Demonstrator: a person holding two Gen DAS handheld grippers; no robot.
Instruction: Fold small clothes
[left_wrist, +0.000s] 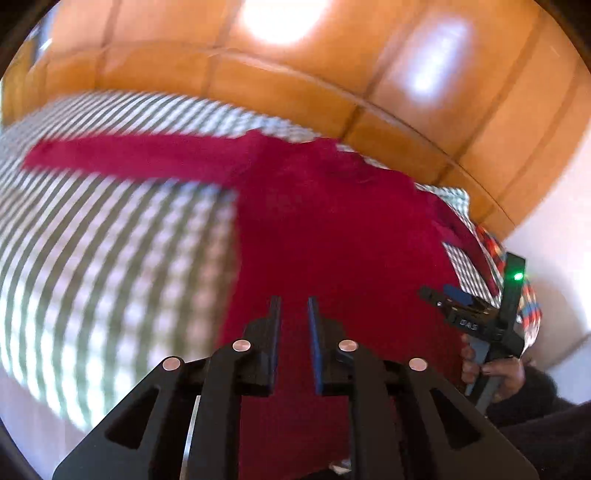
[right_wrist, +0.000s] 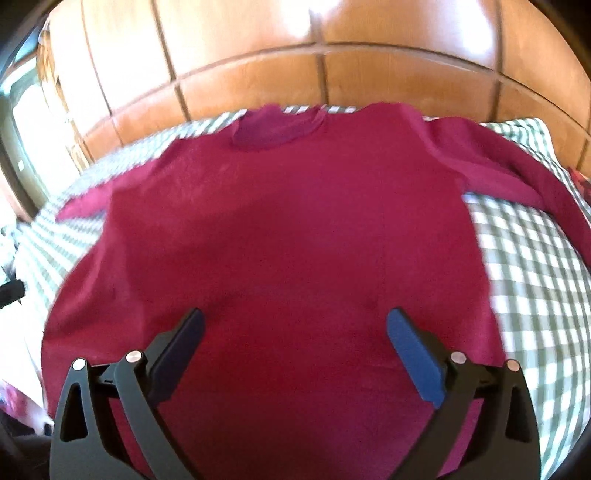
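A dark red long-sleeved sweater lies spread flat, front up, on a green-and-white checked sheet, collar toward the headboard. In the left wrist view the sweater has one sleeve stretched out to the left. My left gripper hovers over the sweater's lower left part, its jaws a narrow gap apart and holding nothing. My right gripper is wide open and empty above the sweater's lower middle. It also shows in the left wrist view, held by a hand at the sweater's right side.
A padded brown leather headboard runs behind the bed. A multicoloured patterned cloth lies at the bed's right edge beside a pale wall. A window shows at far left in the right wrist view.
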